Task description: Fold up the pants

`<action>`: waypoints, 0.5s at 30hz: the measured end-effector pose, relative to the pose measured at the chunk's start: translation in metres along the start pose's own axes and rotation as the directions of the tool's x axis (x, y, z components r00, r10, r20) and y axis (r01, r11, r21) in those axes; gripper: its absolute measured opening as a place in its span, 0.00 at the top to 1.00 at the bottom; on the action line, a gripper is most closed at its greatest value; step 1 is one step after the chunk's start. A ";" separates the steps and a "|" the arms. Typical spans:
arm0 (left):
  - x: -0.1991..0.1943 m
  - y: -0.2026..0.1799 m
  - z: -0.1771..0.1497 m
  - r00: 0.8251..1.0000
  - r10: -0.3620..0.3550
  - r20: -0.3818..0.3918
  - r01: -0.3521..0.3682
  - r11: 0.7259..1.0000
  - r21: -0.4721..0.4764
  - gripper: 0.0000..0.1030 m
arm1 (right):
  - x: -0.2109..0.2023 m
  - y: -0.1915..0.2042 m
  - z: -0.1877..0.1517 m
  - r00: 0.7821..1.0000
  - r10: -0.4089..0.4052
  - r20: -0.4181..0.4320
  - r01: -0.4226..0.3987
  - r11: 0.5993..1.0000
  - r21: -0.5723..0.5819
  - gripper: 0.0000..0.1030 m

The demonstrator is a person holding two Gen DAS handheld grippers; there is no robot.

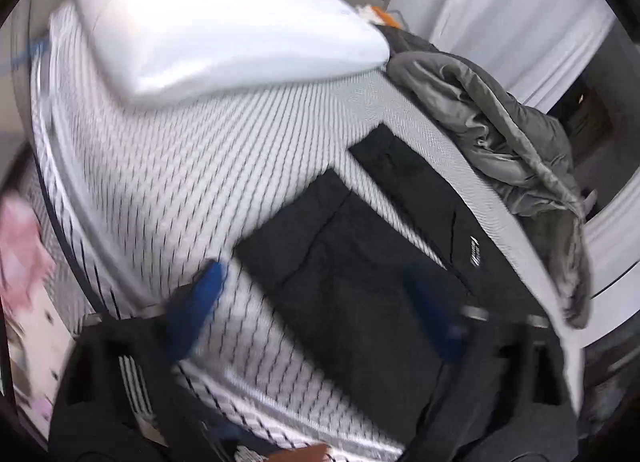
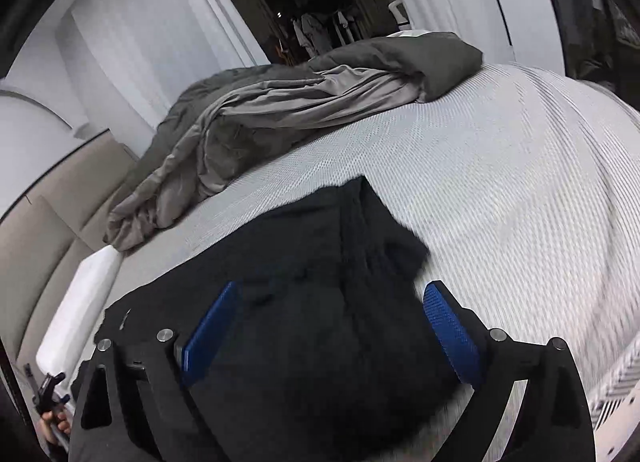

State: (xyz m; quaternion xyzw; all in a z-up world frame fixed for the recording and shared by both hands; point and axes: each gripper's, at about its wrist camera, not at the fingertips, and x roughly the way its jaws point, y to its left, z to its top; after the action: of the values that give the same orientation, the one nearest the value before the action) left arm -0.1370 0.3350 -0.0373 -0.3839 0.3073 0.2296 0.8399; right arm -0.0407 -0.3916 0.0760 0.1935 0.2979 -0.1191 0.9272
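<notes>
Black pants (image 1: 360,254) lie spread on the striped white mattress (image 1: 192,182), with a small silver logo near their right edge. My left gripper (image 1: 316,298) is open above the pants' left edge, one blue fingertip (image 1: 208,282) over the mattress, the other over the black cloth. The view is blurred by motion. In the right wrist view the pants (image 2: 320,262) lie partly bunched, a folded flap on top. My right gripper (image 2: 332,298) is open and empty just above them, its blue fingers (image 2: 448,326) astride the cloth.
A white pillow (image 1: 208,34) lies at the head of the bed. A crumpled grey duvet (image 2: 288,110) lies along the far side of the mattress. A beige headboard (image 2: 52,206) and white walls stand around the bed. The left gripper (image 2: 50,394) shows at the lower left.
</notes>
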 end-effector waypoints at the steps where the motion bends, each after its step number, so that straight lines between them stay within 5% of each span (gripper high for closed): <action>1: 0.002 0.005 -0.004 1.000 0.001 -0.024 -0.001 1.000 -0.015 0.41 | -0.013 -0.004 -0.013 1.000 -0.002 0.006 0.002 1.000 0.014 0.08; 7: 0.010 0.000 -0.012 0.998 -0.049 -0.039 0.051 0.998 0.032 0.45 | -0.049 -0.022 -0.048 1.000 -0.016 0.013 0.016 0.998 0.058 0.08; 11: 0.026 -0.021 -0.005 0.999 -0.029 -0.046 0.033 0.997 0.076 0.76 | -0.061 -0.025 -0.065 1.000 -0.018 0.008 0.018 0.996 0.083 0.08; 12: 0.028 -0.026 -0.004 0.999 -0.027 -0.042 0.031 0.995 0.091 0.92 | -0.061 -0.025 -0.068 1.000 -0.014 0.003 0.014 0.996 0.090 0.08; 15: 0.019 -0.026 -0.002 0.999 -0.028 0.018 0.026 0.996 0.091 0.97 | -0.060 -0.027 -0.078 1.000 0.011 0.000 -0.011 0.993 0.113 0.08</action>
State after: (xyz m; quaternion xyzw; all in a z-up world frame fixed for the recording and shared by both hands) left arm -0.1078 0.3206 -0.0387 -0.3472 0.3040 0.2078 0.8624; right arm -0.1365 -0.3759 0.0462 0.2476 0.2899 -0.1306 0.9152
